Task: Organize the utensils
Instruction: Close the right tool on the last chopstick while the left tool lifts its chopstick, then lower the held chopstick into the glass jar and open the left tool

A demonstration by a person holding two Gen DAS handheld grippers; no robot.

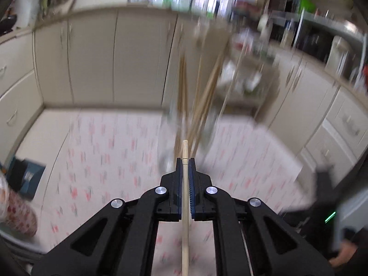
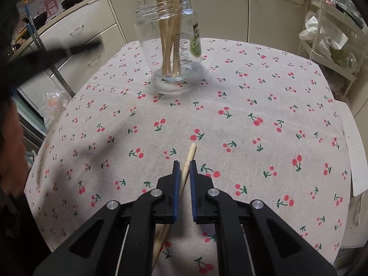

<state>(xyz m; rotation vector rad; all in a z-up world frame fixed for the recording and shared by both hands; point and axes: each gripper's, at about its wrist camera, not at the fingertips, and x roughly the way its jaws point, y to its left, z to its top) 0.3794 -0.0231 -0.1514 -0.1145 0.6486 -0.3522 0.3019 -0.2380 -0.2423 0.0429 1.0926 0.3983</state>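
In the left wrist view, which is blurred, my left gripper (image 1: 185, 159) is shut on a pale wooden chopstick (image 1: 185, 147). The stick runs straight between the pads, and its end pokes out past the tips. Ahead of it is a smeared glass jar (image 1: 207, 128) holding several chopsticks (image 1: 207, 87). In the right wrist view my right gripper (image 2: 184, 163) is shut on another chopstick (image 2: 191, 150) low over the cherry-print tablecloth (image 2: 253, 92), with the stick slanting back under the fingers. The glass jar (image 2: 147, 36) stands upright at the far side with several chopsticks (image 2: 166, 46) in it. The left gripper (image 2: 69, 50) is a dark blur at the left.
A white wire trolley (image 2: 326, 34) loaded with bags stands off the table's right side. Cream cabinets (image 2: 220, 4) line the back. A white board (image 2: 354, 149) lies past the right edge. A plastic bag (image 2: 53, 105) sits low on the left. A hand (image 1: 347, 253) shows at the lower right.
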